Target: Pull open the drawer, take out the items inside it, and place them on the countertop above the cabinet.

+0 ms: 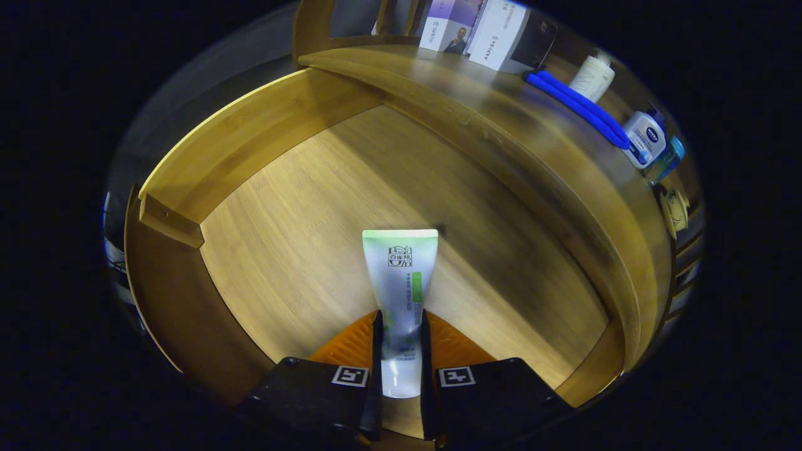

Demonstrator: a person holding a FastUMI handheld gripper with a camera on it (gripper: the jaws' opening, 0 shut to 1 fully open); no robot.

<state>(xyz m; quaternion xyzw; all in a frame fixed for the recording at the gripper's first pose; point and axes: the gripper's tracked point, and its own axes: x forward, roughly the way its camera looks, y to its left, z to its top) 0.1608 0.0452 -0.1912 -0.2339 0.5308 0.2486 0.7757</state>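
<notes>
The gripper [399, 329] has its 2 fingers drawn in narrow, both pressing the sides of a white and green tube [401, 294]. The tube runs straight forward along the fingers; its near end sits between them and its flat crimped end, edged in green, reaches out ahead over the drawer floor. Whether the tube rests on the wood or hangs just above it cannot be told.

Under and around the tube lies the open drawer [301, 250], a light wooden box with a bare plank bottom. Its low side wall runs along the left of the fingers, with a small wooden block [170, 220] at the corner where that wall meets the drawer front. A small dark mark on the floor shows just right of the tube's far end. Nothing else lies in the drawer near the tube.

Beyond the drawer, to the right and ahead of the fingers, the front edge of the countertop [501, 113] curves over the drawer's back part. On that top stand several things, well apart from the tube: 2 upright cartons or booklets [482, 28] at the far end, then a white bottle [592, 76], a blue item of 2 long bars [579, 108] lying flat beside it, a white and blue container [645, 138] and a clear bluish bottle [667, 160] just past that. A small pale object [675, 210] sits further right, too blurred to identify.
</notes>
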